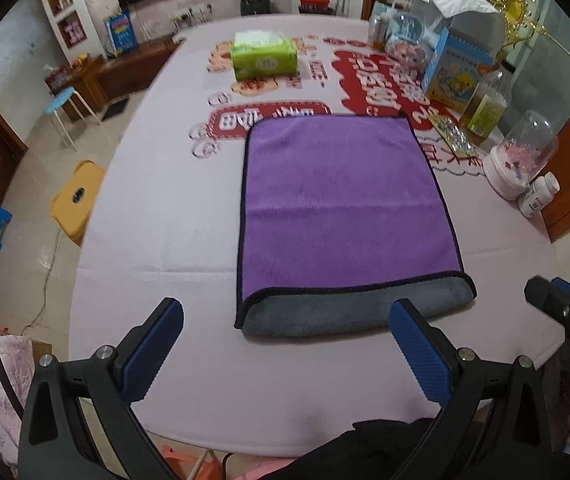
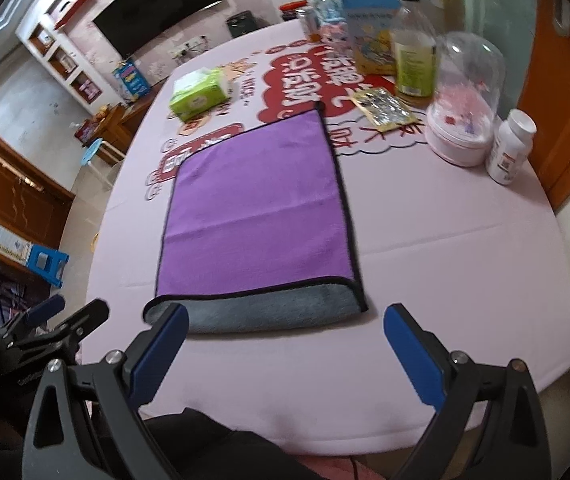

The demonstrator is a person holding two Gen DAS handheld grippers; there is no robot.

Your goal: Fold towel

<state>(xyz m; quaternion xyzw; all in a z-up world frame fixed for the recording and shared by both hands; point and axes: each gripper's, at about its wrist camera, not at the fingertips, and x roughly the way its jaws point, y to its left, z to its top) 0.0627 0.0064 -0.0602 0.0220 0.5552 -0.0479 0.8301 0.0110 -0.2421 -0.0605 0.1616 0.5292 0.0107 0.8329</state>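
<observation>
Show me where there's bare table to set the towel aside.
Bare cloth lies left of the towel up to the table edge, and between it and both open grippers. The far right is crowded: glass dome, pill bottle, oil bottle.

Right gripper (image 2: pixel 285 320) hangs above the near edge of the table (image 2: pixel 445 240), jaws spread wide, nothing between them. The towel (image 2: pixel 257 208) lies flat just ahead, purple face up, its near end folded so the grey underside shows. The left finger (image 2: pixel 161 348) overlaps the grey fold's left corner; contact cannot be confirmed. The left gripper (image 2: pixel 47 312) is partly visible at lower left.
</observation>
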